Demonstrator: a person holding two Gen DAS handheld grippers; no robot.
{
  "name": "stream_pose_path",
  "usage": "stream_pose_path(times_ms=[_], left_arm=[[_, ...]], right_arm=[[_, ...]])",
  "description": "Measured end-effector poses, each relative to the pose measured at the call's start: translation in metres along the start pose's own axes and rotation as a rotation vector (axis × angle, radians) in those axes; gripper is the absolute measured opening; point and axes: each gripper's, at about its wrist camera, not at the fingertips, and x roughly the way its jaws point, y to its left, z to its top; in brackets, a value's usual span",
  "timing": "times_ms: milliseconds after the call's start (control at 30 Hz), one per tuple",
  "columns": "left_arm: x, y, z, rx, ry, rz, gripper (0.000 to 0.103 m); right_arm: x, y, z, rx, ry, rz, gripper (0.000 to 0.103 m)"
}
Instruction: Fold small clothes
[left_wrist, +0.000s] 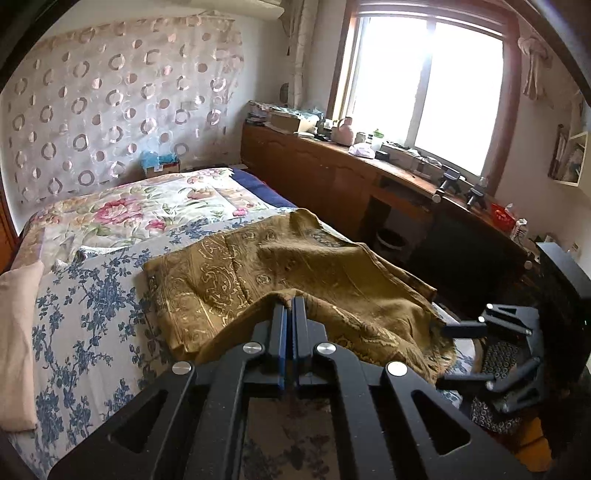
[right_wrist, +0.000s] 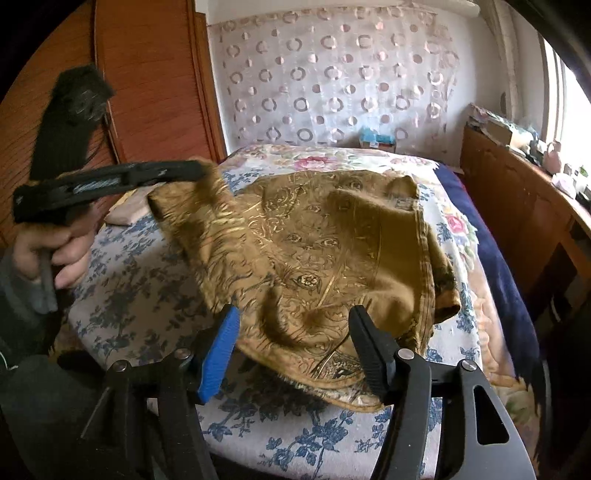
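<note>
An olive-brown cloth with a gold pattern (left_wrist: 288, 258) lies rumpled on the bed's blue-flowered sheet (left_wrist: 92, 314). My left gripper (left_wrist: 293, 297) is shut on its near edge and holds that edge raised in a peak. In the right wrist view the left gripper (right_wrist: 201, 171) pinches the cloth's (right_wrist: 332, 240) left corner above the bed, with a person's hand (right_wrist: 55, 251) on its handle. My right gripper (right_wrist: 295, 332) stands open over the cloth's near edge. A raised fold lies between its blue pad (right_wrist: 219, 350) and its black finger (right_wrist: 369, 354), which do not press it. The right gripper (left_wrist: 452, 352) also shows at the cloth's right corner.
A pink-flowered quilt (left_wrist: 147, 210) covers the bed's far end, and a beige pillow (left_wrist: 18, 332) lies at its left. A wooden cabinet (left_wrist: 314, 173) with clutter on top runs under the window, right of the bed. A wooden wardrobe (right_wrist: 147, 74) stands on the left.
</note>
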Motion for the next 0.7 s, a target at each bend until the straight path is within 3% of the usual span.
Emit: stream_pose_path(times_ms=[467, 700], left_arm=[[0.022, 0.014, 0.000, -0.041, 0.020, 0.038, 0.002], [0.024, 0.022, -0.005, -0.057, 0.031, 0.042, 0.002]], right_arm=[[0.034, 0.002, -0.002, -0.015, 0.081, 0.010, 0.064], [0.060, -0.008, -0.013, -0.033, 0.135, -0.057, 0.064]])
